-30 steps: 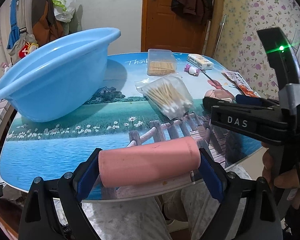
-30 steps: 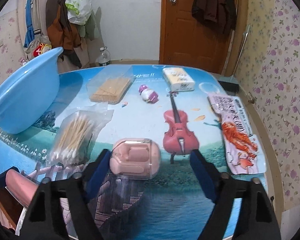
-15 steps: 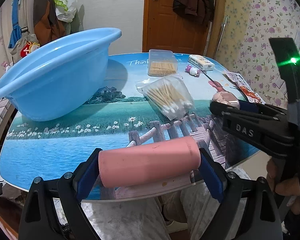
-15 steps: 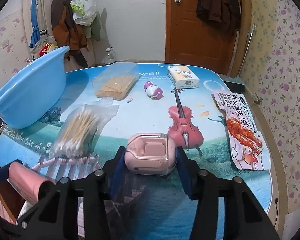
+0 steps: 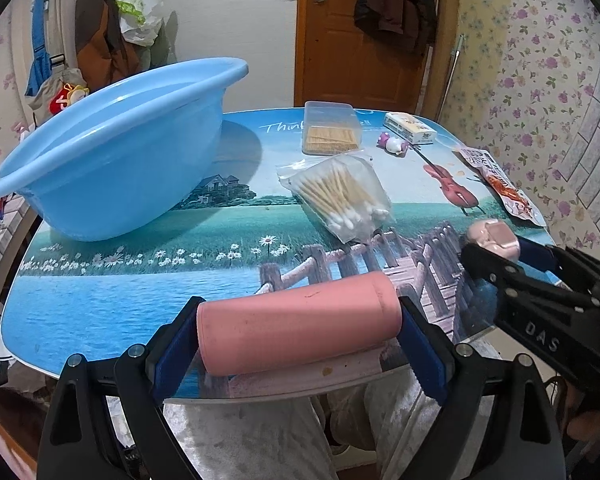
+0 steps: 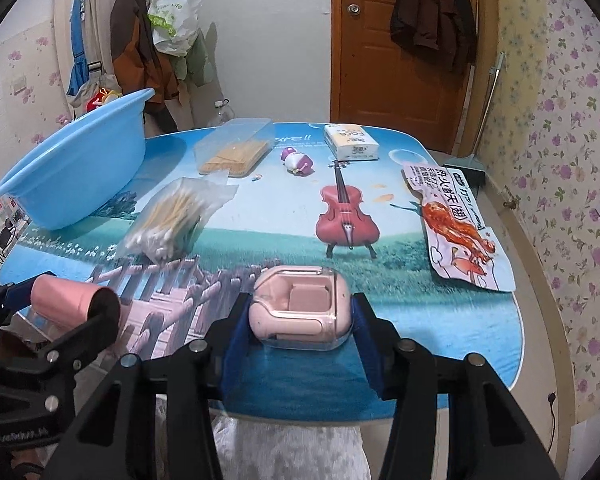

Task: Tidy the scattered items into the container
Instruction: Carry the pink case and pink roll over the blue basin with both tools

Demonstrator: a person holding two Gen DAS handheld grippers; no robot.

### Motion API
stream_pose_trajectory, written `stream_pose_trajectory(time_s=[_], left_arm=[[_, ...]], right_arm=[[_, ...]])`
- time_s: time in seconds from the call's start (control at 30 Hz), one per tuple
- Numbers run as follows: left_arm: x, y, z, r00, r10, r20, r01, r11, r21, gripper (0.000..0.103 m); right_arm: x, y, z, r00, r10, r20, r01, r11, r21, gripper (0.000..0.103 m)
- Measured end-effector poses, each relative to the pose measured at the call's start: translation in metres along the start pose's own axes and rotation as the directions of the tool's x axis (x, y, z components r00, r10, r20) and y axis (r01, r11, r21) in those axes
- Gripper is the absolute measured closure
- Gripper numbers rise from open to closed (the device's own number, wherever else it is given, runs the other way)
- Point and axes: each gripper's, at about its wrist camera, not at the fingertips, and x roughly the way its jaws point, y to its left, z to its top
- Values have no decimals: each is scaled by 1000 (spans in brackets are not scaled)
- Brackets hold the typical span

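My left jaws [image 5: 300, 332] stand wide, clamped end to end on a smooth pink plastic cylinder [image 5: 298, 322] held crosswise at the near edge of the printed landscape surface [image 5: 140, 300]. My right jaws [image 6: 296, 326] are narrow and gripping a small pink case with a clear lid [image 6: 300, 306], its sides against both blue pads; in the left view that gripper's black body bears the letters "DAS". The light blue plastic basin [image 5: 112, 160], the container for the tidying, sits at ten o'clock from my left jaws, at the far left of the surface. At twelve o'clock from them lies a clear bag of wooden cotton swabs [image 5: 340, 196], and beyond it a clear rectangular box of toothpicks [image 5: 330, 134]. From my right jaws, a white tissue pack reading "Face" [image 6: 351, 142] lies at twelve o'clock, a small purple-and-white toy figure [image 6: 297, 161] just left of it, and a red-and-white snack packet with Chinese writing [image 6: 456, 224] at two o'clock. White script starting "Thin" is printed on the surface's far side.
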Motion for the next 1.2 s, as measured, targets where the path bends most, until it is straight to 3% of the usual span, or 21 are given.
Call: stream_pose_trajectory(time_s=[0.43, 0.63, 0.8, 1.03, 1.2], left_arm=[[-2, -3, 3, 998, 66, 4, -66, 997, -47, 11], [-4, -8, 1, 996, 88, 5, -87, 994, -66, 11], [2, -4, -2, 996, 85, -28, -88, 991, -106, 14], [0, -6, -5, 995, 99, -6, -99, 989, -106, 15], [-2, -5, -6, 996, 95, 5, -94, 991, -99, 15]], right_arm=[[-4, -1, -3, 1000, 3, 8, -4, 999, 31, 52], [-1, 2, -2, 1000, -3, 14, 2, 999, 44, 46], [0, 4, -2, 1000, -15, 25, 14, 999, 46, 45], [-1, 5, -5, 999, -26, 39, 25, 999, 45, 45], [-2, 4, -5, 998, -39, 43, 37, 998, 49, 53]])
